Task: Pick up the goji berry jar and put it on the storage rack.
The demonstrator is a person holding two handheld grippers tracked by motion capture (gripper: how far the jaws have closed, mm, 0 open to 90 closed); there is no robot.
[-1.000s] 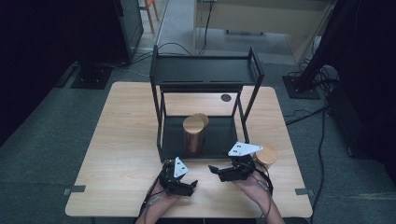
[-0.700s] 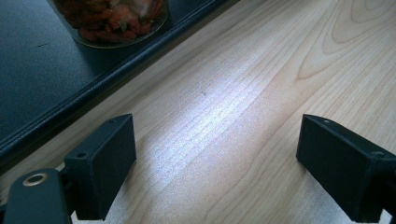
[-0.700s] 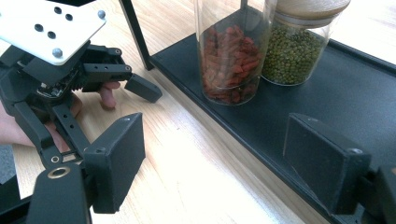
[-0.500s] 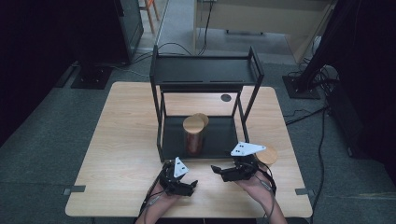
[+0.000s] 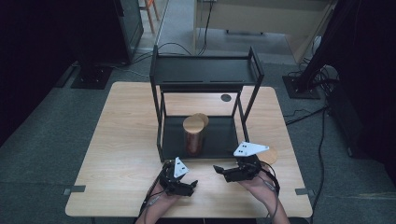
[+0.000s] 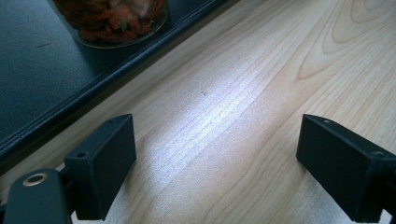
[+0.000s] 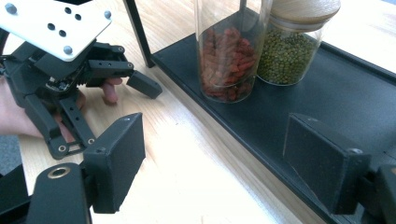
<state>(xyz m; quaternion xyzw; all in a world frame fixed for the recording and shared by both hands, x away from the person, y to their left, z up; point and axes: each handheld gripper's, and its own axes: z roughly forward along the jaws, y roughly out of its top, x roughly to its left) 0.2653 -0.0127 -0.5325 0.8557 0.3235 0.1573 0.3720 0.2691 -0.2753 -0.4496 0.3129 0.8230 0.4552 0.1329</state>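
Note:
A black two-tier shelf [image 5: 205, 70] stands on the wooden table [image 5: 121, 140]. Its lower tray holds a glass jar of red pieces [image 5: 194, 137] [image 7: 229, 56] with a wooden lid. Just behind it is a jar of green beans [image 7: 287, 58], also with a wooden lid. My left gripper [image 5: 190, 185] [image 6: 215, 149] rests low on the table in front of the tray, open, with bare wood between its jaws. My right gripper [image 5: 217, 169] [image 7: 212, 158] hovers open to its right, aimed at the tray's front edge, holding nothing. One of the left gripper's fingers [image 7: 144, 85] shows in the right gripper view.
A round wooden lid [image 5: 270, 155] lies on the table right of the right hand. A small dark hole [image 5: 226, 97] marks the tabletop behind the shelf. Cables and dark stands [image 5: 93, 74] sit on the floor beyond the table.
My right gripper has edged slightly to the right. The left gripper and both jars have stayed where they were.

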